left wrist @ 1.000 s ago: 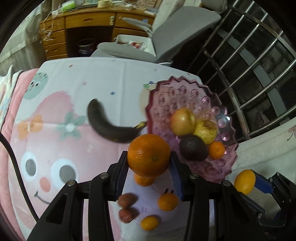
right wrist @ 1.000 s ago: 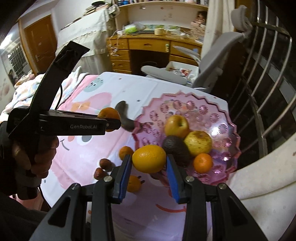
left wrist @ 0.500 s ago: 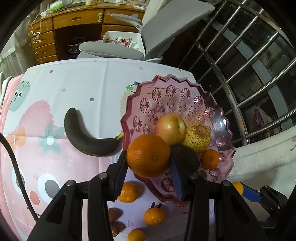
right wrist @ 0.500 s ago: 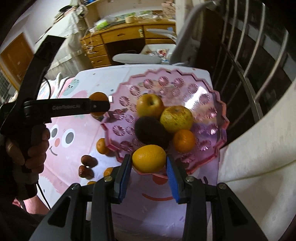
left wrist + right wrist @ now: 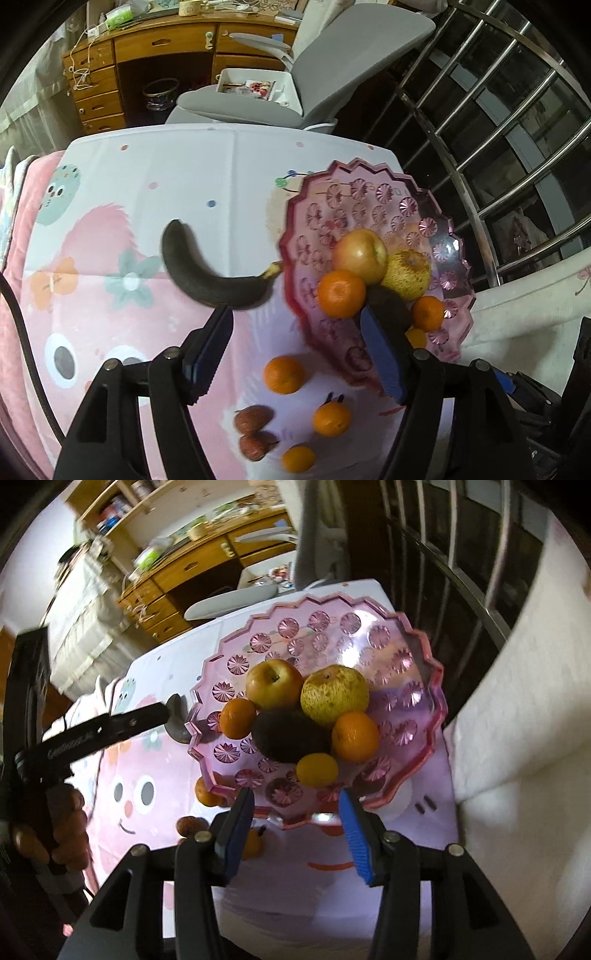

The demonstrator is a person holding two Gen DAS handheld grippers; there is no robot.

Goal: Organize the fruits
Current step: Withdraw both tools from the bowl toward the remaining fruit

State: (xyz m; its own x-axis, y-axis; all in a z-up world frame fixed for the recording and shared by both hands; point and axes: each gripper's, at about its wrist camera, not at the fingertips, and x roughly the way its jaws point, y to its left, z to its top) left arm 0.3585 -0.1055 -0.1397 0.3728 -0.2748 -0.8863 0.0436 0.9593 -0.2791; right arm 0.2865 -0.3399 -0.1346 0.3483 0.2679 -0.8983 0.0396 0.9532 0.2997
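Both grippers hang over the table, pointing steeply down at the pink fruit dish (image 5: 424, 716).

Left gripper (image 5: 295, 350): jaws opening, wide apart, nothing btwn the blue pads (image 5: 212, 347). The big orange (image 5: 341, 293) sits in the dish just ahead of the right-hand pad, resting against the apple (image 5: 360, 254); pads clear of it. That same pad overlaps the dark avocado (image 5: 391, 306) in the left wrist view, can't tell if it touches.

Right gripper (image 5: 297, 834): jaws also opening, a moderate gap, nothing btwn them. The small yellow-orange fruit (image 5: 317, 770) lies in the dish just beyond the fingertips, up against the avocado, w/ a mandarin (image 5: 354, 736) beside it and a speckled pear (image 5: 334, 694) behind.

Still out on the cartoon-print cloth (image 5: 110, 229): a blackened banana (image 5: 207, 273), stem tip touching the dish rim; three small oranges (image 5: 284, 374) and two brownish-red fruits (image 5: 255, 419) near the left gripper's fingers.

A hand (image 5: 55, 834) grips the left tool's handle, seen at the left of the right wrist view.
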